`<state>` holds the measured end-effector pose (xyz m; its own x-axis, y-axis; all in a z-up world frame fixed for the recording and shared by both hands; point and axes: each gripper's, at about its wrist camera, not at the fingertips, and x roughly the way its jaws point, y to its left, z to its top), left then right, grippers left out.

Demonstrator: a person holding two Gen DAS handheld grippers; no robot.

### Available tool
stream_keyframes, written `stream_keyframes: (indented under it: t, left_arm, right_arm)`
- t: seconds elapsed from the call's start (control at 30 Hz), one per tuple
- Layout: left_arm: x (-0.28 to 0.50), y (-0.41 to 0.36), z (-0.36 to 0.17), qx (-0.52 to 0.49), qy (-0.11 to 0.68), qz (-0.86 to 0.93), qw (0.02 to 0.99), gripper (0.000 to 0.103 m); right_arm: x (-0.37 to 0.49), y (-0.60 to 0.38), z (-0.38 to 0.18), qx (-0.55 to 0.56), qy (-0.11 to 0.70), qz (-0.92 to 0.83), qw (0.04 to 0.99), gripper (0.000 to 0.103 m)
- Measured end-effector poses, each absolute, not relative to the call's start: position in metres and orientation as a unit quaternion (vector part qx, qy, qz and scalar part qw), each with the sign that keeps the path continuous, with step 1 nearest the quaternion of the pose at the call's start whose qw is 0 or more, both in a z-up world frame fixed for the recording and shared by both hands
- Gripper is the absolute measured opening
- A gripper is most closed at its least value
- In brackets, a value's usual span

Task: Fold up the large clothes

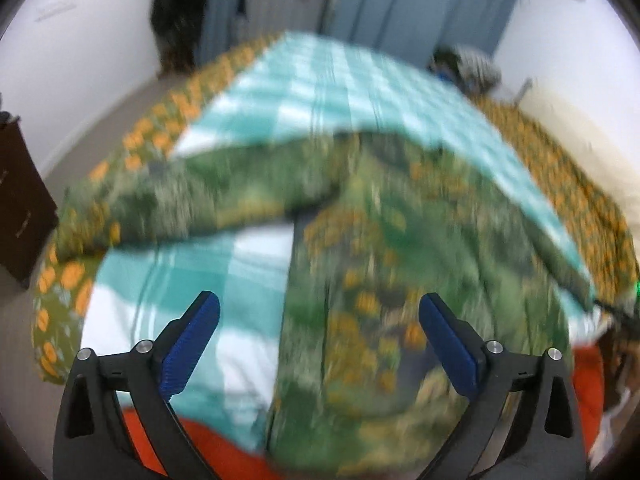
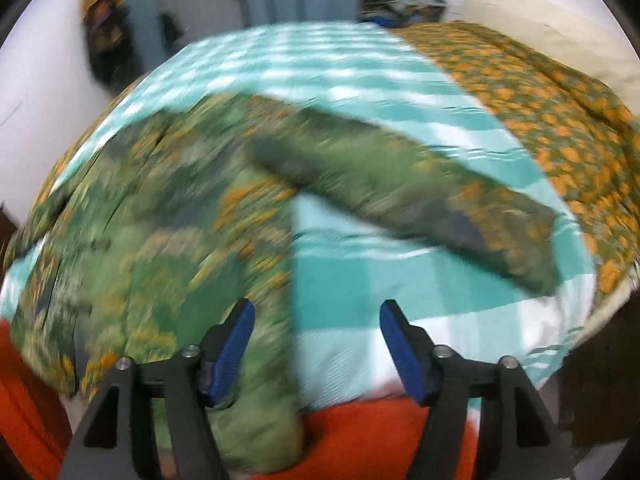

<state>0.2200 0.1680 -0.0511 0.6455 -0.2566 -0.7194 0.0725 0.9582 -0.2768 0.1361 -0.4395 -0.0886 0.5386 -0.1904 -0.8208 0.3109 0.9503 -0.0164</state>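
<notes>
Green-and-orange patterned garment [image 1: 400,248] is spread across a teal-and-white checked sheet [image 1: 320,76], filling the centre and right of the left wrist view; in the right wrist view the same garment [image 2: 152,240] fills the centre and left. One long sleeve-like strip [image 2: 420,196] is seen stretched diagonally toward the right of that frame. The cloth looks soft and thin, but heavy blur hides its weave and print detail.

The left gripper [image 1: 319,308] is held low at the bottom of its frame, pointed forward over the garment, its blue ribbed pads [image 1: 192,348] set wide apart with nothing between them. The right gripper [image 2: 317,314] is held likewise at the bottom of its frame, pads [image 2: 232,344] parted and nothing grasped; its left pad sits over the garment's edge, though contact cannot be judged.

An orange-flowered olive bedcover [image 2: 560,120] is seen under the sheet along the right side. A bright orange-red cloth [image 2: 360,432] lies at the lower edge. Blue curtains [image 1: 400,0] hang at the top.
</notes>
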Motion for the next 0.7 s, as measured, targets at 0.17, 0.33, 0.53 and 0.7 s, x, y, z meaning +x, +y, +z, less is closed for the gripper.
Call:
stream_keyframes:
  t: [0.17,0.33,0.53,0.7]
  left_arm:
    - [0.237,0.142,-0.048,-0.093,0.383,-0.102,0.913,0.1]
    - [0.245,0.111,-0.067,-0.053,0.425,-0.108,0.897,0.1]
    - [0.243,0.099,-0.083,-0.084,0.452,-0.107,0.882,0.1]
    - [0.237,0.095,-0.094,-0.123,0.464,-0.109,0.87,0.1]
  right_arm:
    - [0.118,-0.517,-0.08,0.168,0.403,-0.205,0.876,0.068]
    - [0.091,-0.6,-0.112,0.345,0.365,-0.259,0.825,0.068]
    - [0.083,-0.646,-0.169,0.485,0.327,-0.263,0.768,0.068]
    - [0.086,-0.669,-0.203,0.571,0.243,-0.282,0.731,0.068]
